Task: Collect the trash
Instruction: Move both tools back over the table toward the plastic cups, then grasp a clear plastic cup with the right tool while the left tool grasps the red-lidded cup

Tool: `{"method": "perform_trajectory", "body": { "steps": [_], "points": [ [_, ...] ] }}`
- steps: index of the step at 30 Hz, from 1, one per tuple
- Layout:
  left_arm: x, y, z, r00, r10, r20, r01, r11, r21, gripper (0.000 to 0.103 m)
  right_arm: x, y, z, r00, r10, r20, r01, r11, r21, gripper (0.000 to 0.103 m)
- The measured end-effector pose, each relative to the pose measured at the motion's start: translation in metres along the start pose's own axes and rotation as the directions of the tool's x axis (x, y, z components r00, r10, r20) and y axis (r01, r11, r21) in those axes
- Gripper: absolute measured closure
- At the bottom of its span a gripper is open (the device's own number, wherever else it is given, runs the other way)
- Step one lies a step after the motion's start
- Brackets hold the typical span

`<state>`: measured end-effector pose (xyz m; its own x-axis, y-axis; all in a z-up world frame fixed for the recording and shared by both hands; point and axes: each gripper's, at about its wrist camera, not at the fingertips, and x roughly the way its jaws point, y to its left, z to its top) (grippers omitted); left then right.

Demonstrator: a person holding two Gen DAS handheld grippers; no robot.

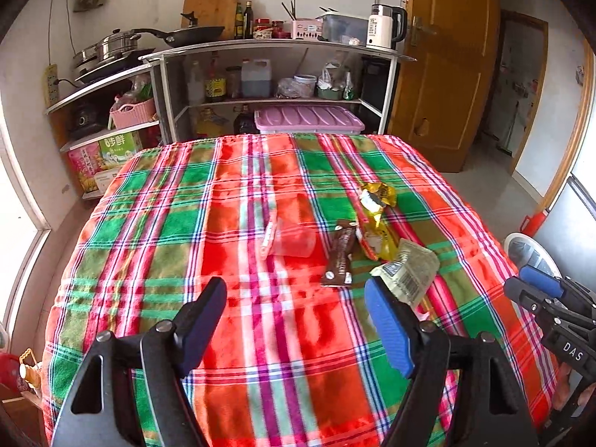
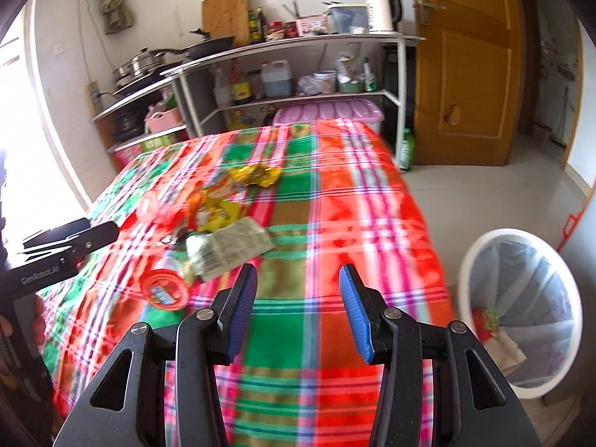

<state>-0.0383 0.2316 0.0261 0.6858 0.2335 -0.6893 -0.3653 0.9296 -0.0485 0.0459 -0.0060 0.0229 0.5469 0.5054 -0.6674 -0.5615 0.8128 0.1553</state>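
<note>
While both pairs of jaws are standing open w/ nothing in them, the trash is lying in a loose cluster toward the right-hand half of the table (image 1: pixel 156 201), which is wearing a red-and-green plaid cloth. Left gripper (image 1: pixel 298 320) is hovering over the near-middle; its blue pad is sitting just beside the pale crinkled foil wrapper w/ a barcode (image 1: pixel 409 272), nearest piece, lying ahead and to the right of the jaws, long axis running diagonally toward the far right corner. Just beyond: a dark brown bar wrapper (image 1: pixel 339 257), long axis pointing at the far edge, a clear plastic cup (image 1: pixel 294 242) on its side, yellow snack packets (image 1: pixel 376 219). Right gripper (image 2: pixel 298 305) is pointing past the pale wrapper (image 2: pixel 231 246), which is lying ahead-left of it; a white round bin w/ a liner (image 2: pixel 465 260) is standing on the floor off the table's right edge. Judging by this, either gripper is near enough, left marginally closer.
</note>
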Motion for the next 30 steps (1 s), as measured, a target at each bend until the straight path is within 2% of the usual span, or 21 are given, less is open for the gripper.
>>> {"method": "perform_trajectory", "body": {
  "steps": [3, 5, 9, 12, 17, 19, 23, 28, 30],
  "points": [
    [0.002, 0.013, 0.000, 1.000, 0.013, 0.004, -0.013, 1.000, -0.006, 0.024, 0.008, 0.017, 0.001, 0.999, 0.042, -0.016, -0.042, 0.999, -0.019, 0.056],
    [0.005, 0.022, 0.000, 1.000, -0.003, -0.002, 0.003, 1.000, -0.020, 0.023, 0.012, 0.027, 0.001, 0.997, 0.070, -0.016, -0.070, 0.997, -0.039, 0.055],
    [0.012, 0.031, -0.001, 1.000, 0.025, -0.010, -0.025, 1.000, -0.014, 0.021, 0.022, 0.050, 0.002, 0.989, 0.143, -0.036, -0.145, 0.986, -0.077, 0.050],
    [0.017, 0.037, -0.001, 1.000, -0.005, -0.021, 0.004, 1.000, -0.027, 0.021, 0.031, 0.066, 0.001, 0.983, 0.169, -0.065, -0.176, 0.977, -0.118, 0.050],
    [0.026, 0.043, 0.004, 0.999, -0.011, -0.030, 0.010, 0.999, -0.035, 0.019, 0.043, 0.084, -0.001, 0.973, 0.211, -0.098, -0.224, 0.963, -0.153, 0.050],
    [0.031, 0.045, 0.007, 0.998, -0.043, -0.038, 0.041, 0.998, -0.047, 0.018, 0.049, 0.090, -0.003, 0.970, 0.213, -0.117, -0.231, 0.958, -0.168, 0.050],
    [0.042, 0.043, 0.013, 0.998, -0.036, -0.053, 0.034, 0.999, -0.043, 0.018, 0.059, 0.095, -0.005, 0.974, 0.180, -0.139, -0.203, 0.963, -0.178, 0.050],
    [0.059, 0.034, 0.020, 0.995, -0.066, -0.069, 0.064, 0.997, -0.037, 0.018, 0.069, 0.095, -0.008, 0.980, 0.124, -0.153, -0.153, 0.968, -0.197, 0.050],
    [0.064, 0.029, 0.022, 0.996, -0.053, -0.075, 0.052, 0.998, -0.022, 0.018, 0.070, 0.092, -0.008, 0.979, 0.124, -0.164, -0.155, 0.970, -0.189, 0.050]
  ]
}}
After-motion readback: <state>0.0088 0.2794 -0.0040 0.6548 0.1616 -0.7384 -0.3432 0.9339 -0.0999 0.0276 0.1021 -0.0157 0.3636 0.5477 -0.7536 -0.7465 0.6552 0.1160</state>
